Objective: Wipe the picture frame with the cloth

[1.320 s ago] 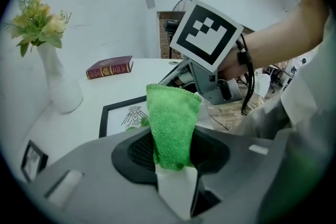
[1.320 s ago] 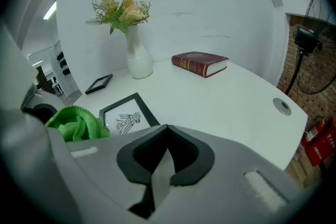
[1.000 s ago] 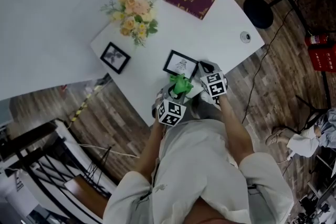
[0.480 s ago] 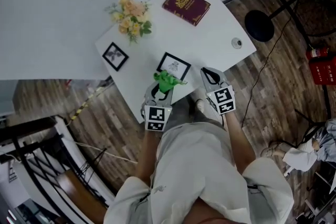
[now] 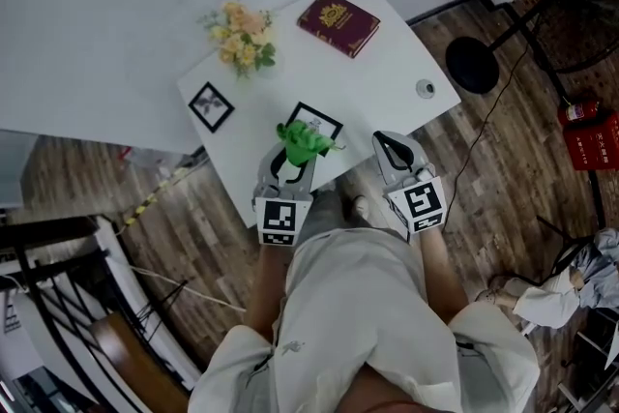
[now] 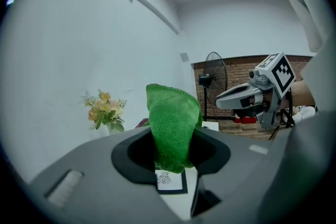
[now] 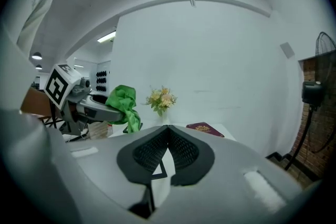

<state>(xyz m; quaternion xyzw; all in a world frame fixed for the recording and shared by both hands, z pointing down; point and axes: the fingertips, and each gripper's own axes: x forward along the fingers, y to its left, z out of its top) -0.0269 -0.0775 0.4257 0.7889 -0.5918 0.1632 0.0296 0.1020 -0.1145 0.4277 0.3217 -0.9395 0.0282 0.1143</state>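
Note:
A green cloth [image 5: 302, 141] [image 6: 172, 123] is pinched between the jaws of my left gripper [image 5: 288, 162], and it hangs over the near edge of a small black picture frame [image 5: 315, 122] [image 6: 170, 182] lying flat on the white table [image 5: 377, 82]. In the right gripper view the cloth [image 7: 123, 105] shows at the left, held by the left gripper. My right gripper [image 5: 391, 147] [image 7: 168, 148] is shut and holds nothing; it hovers at the table's near edge, right of the frame.
A second small frame [image 5: 211, 105] lies at the table's left corner. A flower bouquet [image 5: 239, 35] and a dark red book [image 5: 338, 22] sit farther back. A small round disc [image 5: 425, 89] is near the right edge. A black fan base [image 5: 473, 65] stands on the wood floor.
Both grippers have pulled back toward me from the frame. The left one, still holding the cloth, shifted left; the right one moved away to the right, off the frame.

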